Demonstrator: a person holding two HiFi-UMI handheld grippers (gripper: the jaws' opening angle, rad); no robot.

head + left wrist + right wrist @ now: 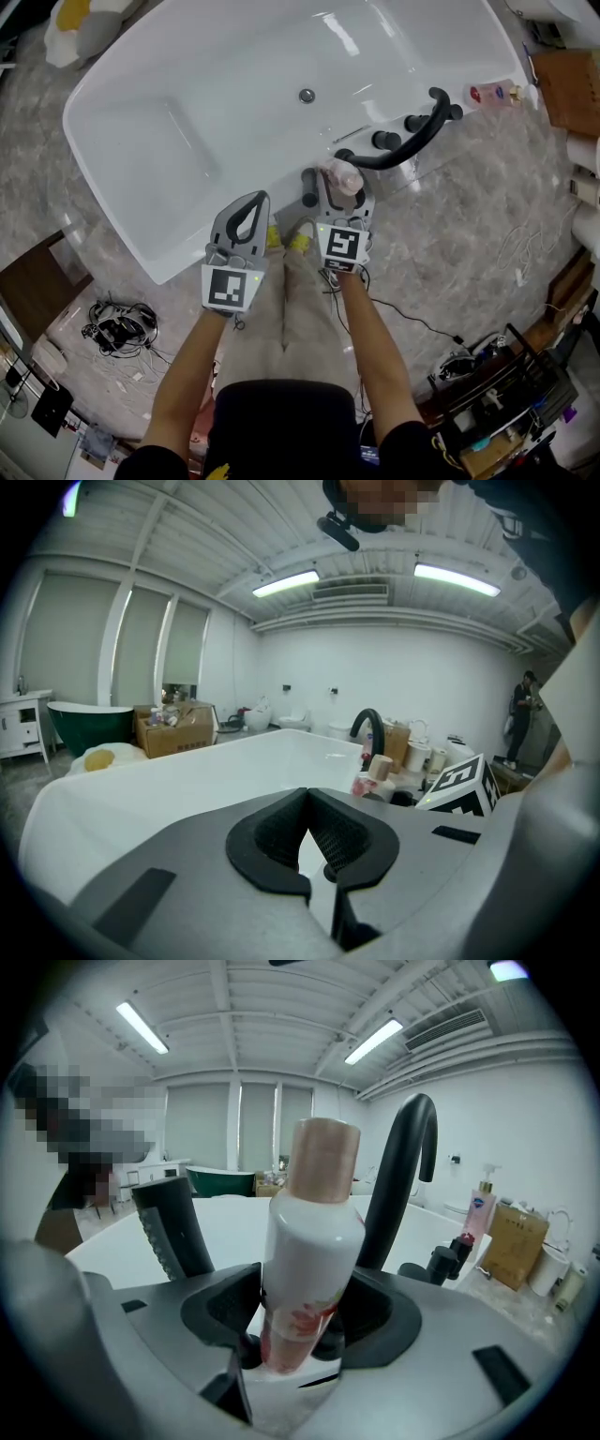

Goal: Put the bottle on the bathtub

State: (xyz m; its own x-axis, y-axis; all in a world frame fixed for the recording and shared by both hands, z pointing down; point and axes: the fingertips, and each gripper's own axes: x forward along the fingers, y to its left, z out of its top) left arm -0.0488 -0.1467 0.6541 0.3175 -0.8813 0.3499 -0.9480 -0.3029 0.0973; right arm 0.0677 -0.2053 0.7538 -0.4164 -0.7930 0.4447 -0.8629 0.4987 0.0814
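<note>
The bottle [343,176] is white with a tan cap and red print. It stands upright between the jaws of my right gripper [342,185], which is shut on its lower body [305,1269]. It is at the near rim of the white bathtub [187,112], just in front of the black curved faucet [412,141]. Whether its base rests on the rim I cannot tell. My left gripper [251,202] hovers at the same rim to the left, shut and holding nothing. From the left gripper [306,803] view the bottle [378,772] shows to the right.
A black hand-shower handle [308,186] stands just left of the bottle, and black knobs [384,141] sit by the faucet. A pink bottle [492,94] lies at the tub's far right end. A cardboard box [567,89] and cables [117,323] are on the marble floor.
</note>
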